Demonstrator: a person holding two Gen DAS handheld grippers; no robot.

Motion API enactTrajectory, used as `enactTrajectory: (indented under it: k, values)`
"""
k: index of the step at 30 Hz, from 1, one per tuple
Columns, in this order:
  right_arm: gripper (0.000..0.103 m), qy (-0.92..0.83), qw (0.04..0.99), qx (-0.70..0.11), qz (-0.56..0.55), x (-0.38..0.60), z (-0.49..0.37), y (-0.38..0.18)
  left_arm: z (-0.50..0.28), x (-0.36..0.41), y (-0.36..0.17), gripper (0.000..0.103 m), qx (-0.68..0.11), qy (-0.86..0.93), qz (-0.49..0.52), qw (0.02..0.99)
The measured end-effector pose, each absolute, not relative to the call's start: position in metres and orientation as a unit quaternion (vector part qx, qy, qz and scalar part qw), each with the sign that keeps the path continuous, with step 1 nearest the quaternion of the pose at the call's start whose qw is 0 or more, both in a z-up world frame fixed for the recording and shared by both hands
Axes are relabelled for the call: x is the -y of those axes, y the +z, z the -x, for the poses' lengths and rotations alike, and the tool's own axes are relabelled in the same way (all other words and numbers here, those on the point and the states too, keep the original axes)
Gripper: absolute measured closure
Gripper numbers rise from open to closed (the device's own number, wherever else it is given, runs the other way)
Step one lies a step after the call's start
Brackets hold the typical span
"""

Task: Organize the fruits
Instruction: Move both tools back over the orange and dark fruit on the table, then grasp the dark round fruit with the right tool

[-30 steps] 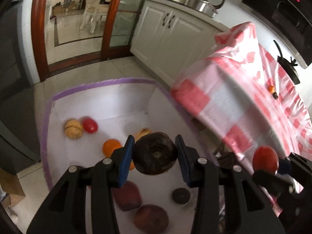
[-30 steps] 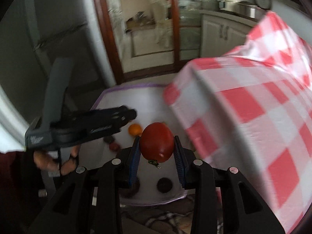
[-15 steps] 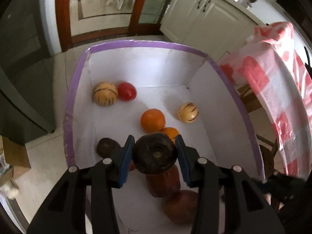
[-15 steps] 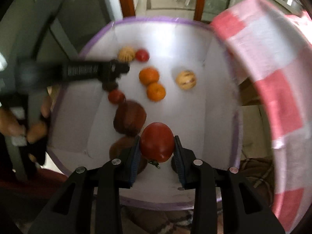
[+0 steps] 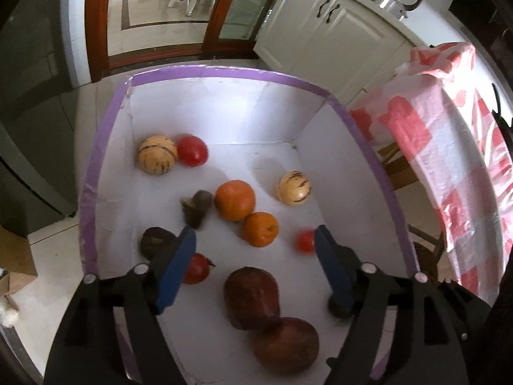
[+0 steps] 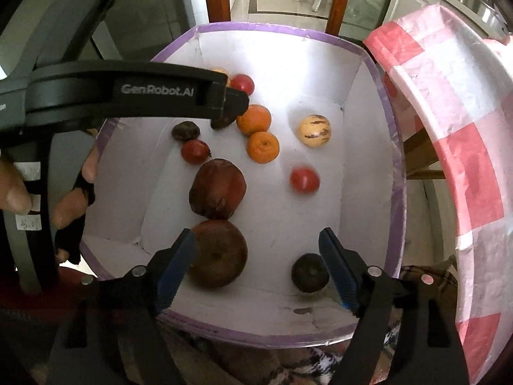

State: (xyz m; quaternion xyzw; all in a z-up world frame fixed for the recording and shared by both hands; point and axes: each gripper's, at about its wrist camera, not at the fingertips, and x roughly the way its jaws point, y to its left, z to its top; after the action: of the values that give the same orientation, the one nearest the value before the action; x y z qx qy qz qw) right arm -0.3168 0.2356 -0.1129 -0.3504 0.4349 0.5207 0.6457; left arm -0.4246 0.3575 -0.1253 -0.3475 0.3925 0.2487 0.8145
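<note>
A white box with a purple rim [image 5: 224,72] holds several fruits. My left gripper [image 5: 255,239] is open and empty above it; a dark round fruit [image 5: 196,207], blurred, is in the box just beyond its left finger. My right gripper [image 6: 256,242] is open and empty over the box's near side [image 6: 256,337]; a red tomato [image 6: 304,179], blurred, lies ahead of it and also shows in the left wrist view [image 5: 304,240]. Two oranges [image 5: 235,199] [image 5: 259,228], striped yellow melons [image 5: 157,155] [image 5: 293,187] and two large brown fruits [image 6: 218,187] [image 6: 218,253] rest inside.
A table with a red and white checked cloth [image 5: 449,176] stands right of the box, its wooden legs close to the box wall. White cabinets [image 5: 320,29] and a wood-framed glass door [image 5: 160,16] lie behind. The left gripper's body [image 6: 128,89] crosses the right wrist view.
Both grippers have opened over the box. The dark fruit dropped from the left one and the red tomato from the right one; both now lie in the box, blurred.
</note>
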Motion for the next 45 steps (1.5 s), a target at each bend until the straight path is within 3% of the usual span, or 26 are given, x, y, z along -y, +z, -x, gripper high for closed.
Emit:
enactTrajectory:
  k: [5, 10, 19, 24, 35, 45]
  values:
    - [0.022, 0.523, 0.65, -0.43, 0.345, -0.234, 0.315, -0.108, 0.422, -0.355, -0.124, 0.021, -0.392, 0.239, 0.345, 0.819]
    - [0.021, 0.523, 0.668, -0.42, 0.323, -0.225, 0.31, -0.092, 0.42, -0.354, -0.111, 0.005, -0.375, 0.234, 0.34, 0.83]
    - [0.021, 0.531, 0.721, -0.373, 0.243, -0.194, 0.289, -0.039, 0.405, -0.354, -0.051, 0.002, -0.32, 0.257, 0.298, 0.862]
    - [0.019, 0.532, 0.768, -0.332, 0.13, -0.149, 0.257, 0.017, 0.378, -0.341, -0.007, 0.002, -0.287, 0.265, 0.257, 0.884]
    - [0.016, 0.367, 0.888, -0.265, -0.082, 0.01, 0.146, 0.084, 0.208, -0.229, 0.051, 0.002, -0.317, 0.156, 0.109, 0.929]
    - [0.016, 0.168, 0.91, -0.336, -0.174, 0.112, 0.036, 0.046, 0.023, -0.123, 0.036, 0.002, -0.369, 0.028, 0.105, 0.923]
